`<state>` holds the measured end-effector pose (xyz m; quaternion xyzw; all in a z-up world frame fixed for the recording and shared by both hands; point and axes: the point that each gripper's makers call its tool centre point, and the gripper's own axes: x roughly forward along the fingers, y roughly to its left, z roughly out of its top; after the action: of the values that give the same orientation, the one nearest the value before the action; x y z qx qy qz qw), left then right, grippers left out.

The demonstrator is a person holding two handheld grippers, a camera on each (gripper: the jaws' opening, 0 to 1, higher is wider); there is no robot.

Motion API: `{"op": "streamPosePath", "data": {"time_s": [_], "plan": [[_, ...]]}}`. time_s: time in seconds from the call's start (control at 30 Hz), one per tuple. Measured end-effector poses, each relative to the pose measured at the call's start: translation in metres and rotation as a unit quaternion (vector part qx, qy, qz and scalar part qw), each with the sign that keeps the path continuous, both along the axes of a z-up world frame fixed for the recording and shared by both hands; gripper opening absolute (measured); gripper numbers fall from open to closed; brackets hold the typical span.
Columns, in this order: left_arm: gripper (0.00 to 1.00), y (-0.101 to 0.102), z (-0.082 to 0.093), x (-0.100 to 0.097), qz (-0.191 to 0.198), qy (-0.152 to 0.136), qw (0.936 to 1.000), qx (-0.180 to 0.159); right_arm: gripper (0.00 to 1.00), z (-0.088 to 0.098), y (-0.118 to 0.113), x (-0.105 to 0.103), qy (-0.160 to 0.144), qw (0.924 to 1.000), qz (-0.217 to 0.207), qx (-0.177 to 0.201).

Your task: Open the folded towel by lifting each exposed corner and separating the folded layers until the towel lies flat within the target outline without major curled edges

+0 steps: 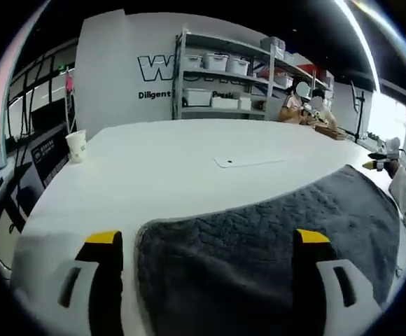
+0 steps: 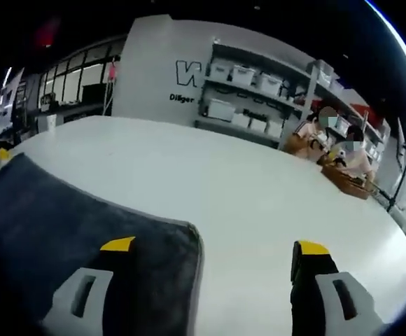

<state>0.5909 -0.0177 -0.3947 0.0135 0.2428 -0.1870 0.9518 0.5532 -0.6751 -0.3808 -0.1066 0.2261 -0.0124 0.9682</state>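
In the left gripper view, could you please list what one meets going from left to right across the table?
Paper cup → small flat white sheet → grey towel → the other gripper's yellow tip.

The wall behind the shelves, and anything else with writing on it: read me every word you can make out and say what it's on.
"W": large outlined letter on the white wall, the rest hidden by the shelving unit.
"Diligent": small black word beneath it; the right gripper view blurs it.
Dark sign and paper cup: print too small to read.
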Motion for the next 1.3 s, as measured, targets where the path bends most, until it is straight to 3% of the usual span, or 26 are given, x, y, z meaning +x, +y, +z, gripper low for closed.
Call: {"op": "streamPosePath", "data": {"time_s": [0.1,0.27,0.5,0.57,0.63,0.73,0.9,0.97,1.13,1.3], "plan": [[0.99,-0.004,0.002,-0.008,0.001,-0.005,0.9999,-0.012,0.86,-0.001,0.005,-0.008,0.0,1.0,0.006,0.005],[0.99,-0.011,0.0,-0.026,-0.002,0.001,1.0,0.004,0.85,-0.004,0.024,-0.019,0.002,0.9992,0.032,0.026],[0.99,-0.036,0.005,-0.045,-0.025,-0.015,0.9995,0.014,0.84,-0.008,0.049,-0.029,-0.003,0.9965,0.07,0.046],[0.99,-0.048,0.008,-0.049,-0.024,-0.034,0.9991,0.008,0.82,-0.011,0.051,-0.032,-0.006,0.9965,0.07,0.044],[0.99,-0.063,0.001,-0.059,-0.05,-0.021,0.9984,0.017,0.78,-0.013,0.046,-0.035,-0.002,0.9969,0.069,0.036],[0.99,-0.078,-0.004,-0.064,-0.062,-0.025,0.9976,0.02,0.69,-0.012,0.041,-0.036,-0.005,0.9969,0.069,0.036],[0.98,-0.087,-0.016,-0.071,-0.074,-0.007,0.9967,0.031,0.48,-0.008,0.026,-0.035,-0.031,0.9963,0.058,0.056],[0.98,-0.086,-0.016,-0.069,-0.069,-0.013,0.997,0.032,0.38,-0.012,0.018,-0.036,-0.031,0.9969,0.049,0.053],[0.98,-0.084,-0.029,-0.07,-0.069,0.0,0.9956,0.063,0.28,-0.024,0.003,-0.035,-0.011,0.9991,0.029,0.029],[0.98,-0.088,-0.035,-0.072,-0.076,0.009,0.9951,0.062,0.22,-0.032,0.004,-0.032,0.0,0.9992,0.034,0.022]]}}
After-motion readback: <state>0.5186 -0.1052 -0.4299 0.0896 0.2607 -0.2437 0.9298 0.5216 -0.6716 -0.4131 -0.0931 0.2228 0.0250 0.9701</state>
